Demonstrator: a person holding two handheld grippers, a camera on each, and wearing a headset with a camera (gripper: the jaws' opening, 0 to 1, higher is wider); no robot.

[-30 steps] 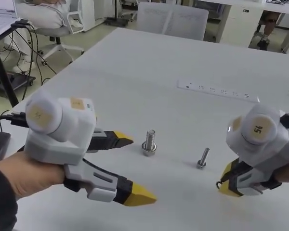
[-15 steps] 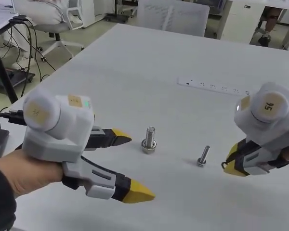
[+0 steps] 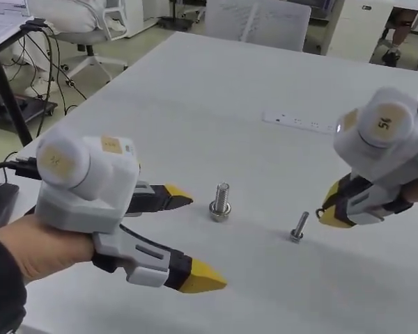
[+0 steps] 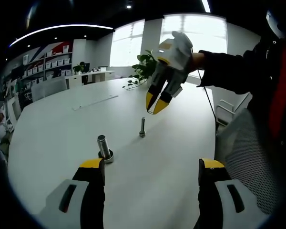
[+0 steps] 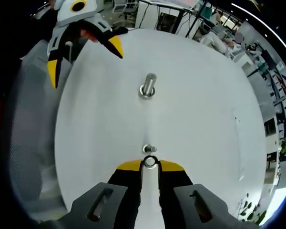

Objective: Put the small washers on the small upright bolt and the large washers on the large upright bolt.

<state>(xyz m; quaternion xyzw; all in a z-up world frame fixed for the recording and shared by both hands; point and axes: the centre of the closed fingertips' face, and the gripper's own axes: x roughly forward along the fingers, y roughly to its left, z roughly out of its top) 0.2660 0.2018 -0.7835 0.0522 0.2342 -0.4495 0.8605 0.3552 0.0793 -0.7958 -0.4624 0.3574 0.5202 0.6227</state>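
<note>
The large bolt stands upright mid-table with a washer-like ring at its foot, and also appears in the two gripper views. The small bolt stands to its right. My right gripper hovers just right of and above the small bolt, shut on a small washer. In the right gripper view the small bolt sits directly beyond the washer. My left gripper is open left of the large bolt, with nothing between its jaws.
A white power strip lies on the far side of the table. An office chair stands beyond the far edge. Cables and a desk leg are off the table's left side. Around both bolts lies bare white tabletop.
My right gripper has lifted with the washer and moved from the near right side of the small bolt to just above and beside it. The left gripper has stayed in place.
</note>
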